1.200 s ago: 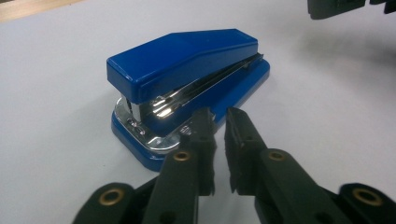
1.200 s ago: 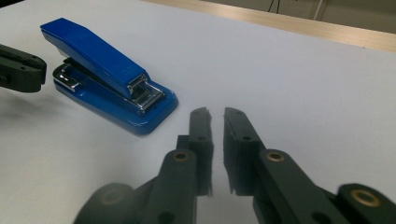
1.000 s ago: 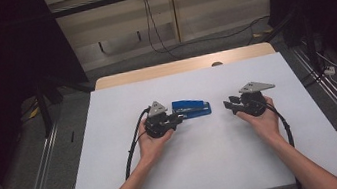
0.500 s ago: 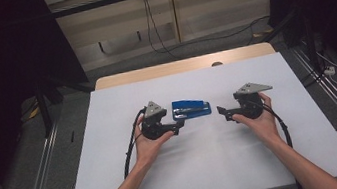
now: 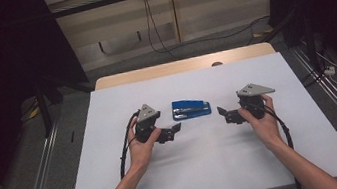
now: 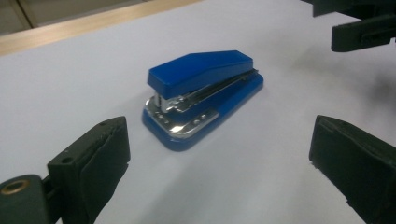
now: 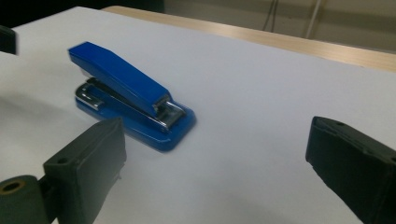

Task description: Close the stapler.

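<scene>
A blue stapler (image 5: 191, 108) with a chrome staple channel lies flat in the middle of the white table top (image 5: 208, 169). It also appears in the left gripper view (image 6: 201, 70) and the right gripper view (image 7: 121, 77). My left gripper (image 5: 174, 130) sits just left of it and nearer to me, open (image 6: 218, 154). My right gripper (image 5: 224, 114) faces the stapler from the right, open as well (image 7: 217, 140). Both pairs of jaws have just been opening, with nothing between them. The right gripper (image 6: 359, 28) shows beyond the stapler in the left gripper view.
A wooden strip (image 5: 182, 66) runs along the table's far edge. Cables (image 5: 152, 31) lie on the floor behind, and metal rails (image 5: 41, 169) flank the table. Bare white surface spreads in front of and around the stapler.
Both grippers have opened their jaws wide. The left gripper has drawn back from the stapler's left end, toward me and to the left. The stapler has stayed put.
</scene>
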The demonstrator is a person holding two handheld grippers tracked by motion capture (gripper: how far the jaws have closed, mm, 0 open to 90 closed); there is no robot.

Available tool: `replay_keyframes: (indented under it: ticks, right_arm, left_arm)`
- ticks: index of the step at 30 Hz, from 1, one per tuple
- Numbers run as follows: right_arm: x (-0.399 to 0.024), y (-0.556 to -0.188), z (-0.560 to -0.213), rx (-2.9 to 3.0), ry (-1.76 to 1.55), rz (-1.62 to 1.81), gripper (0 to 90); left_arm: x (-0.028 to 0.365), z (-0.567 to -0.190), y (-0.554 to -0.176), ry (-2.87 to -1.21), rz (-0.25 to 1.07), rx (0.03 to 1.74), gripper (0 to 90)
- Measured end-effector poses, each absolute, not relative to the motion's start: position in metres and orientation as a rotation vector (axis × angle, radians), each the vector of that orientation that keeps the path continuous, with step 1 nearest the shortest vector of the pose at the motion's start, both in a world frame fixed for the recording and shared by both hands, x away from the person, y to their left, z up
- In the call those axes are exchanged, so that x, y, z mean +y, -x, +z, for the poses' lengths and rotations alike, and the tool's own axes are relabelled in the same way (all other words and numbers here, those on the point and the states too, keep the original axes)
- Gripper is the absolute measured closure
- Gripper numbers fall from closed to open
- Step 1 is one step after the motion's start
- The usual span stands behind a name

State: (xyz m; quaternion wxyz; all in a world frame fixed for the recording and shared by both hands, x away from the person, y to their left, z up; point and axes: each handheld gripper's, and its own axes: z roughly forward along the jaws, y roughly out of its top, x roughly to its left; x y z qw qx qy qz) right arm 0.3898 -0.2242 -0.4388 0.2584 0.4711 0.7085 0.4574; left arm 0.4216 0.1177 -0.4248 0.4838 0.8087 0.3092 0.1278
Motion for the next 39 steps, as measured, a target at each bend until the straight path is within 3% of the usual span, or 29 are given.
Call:
replay_keyframes:
  ticks: [7, 39]
  right_arm:
    - [-0.227, -0.376, -0.44, 1.876, -1.259, 1.241, 4.8]
    - [-0.25, -0.32, -0.432, 1.759, -1.233, 1.25, 3.4]
  left_arm:
    - [0.138, -0.423, -0.41, -1.919, 0.386, 0.795, 5.4]
    - [0.196, -0.417, -0.365, -1.842, 0.509, 0.866, 5.3]
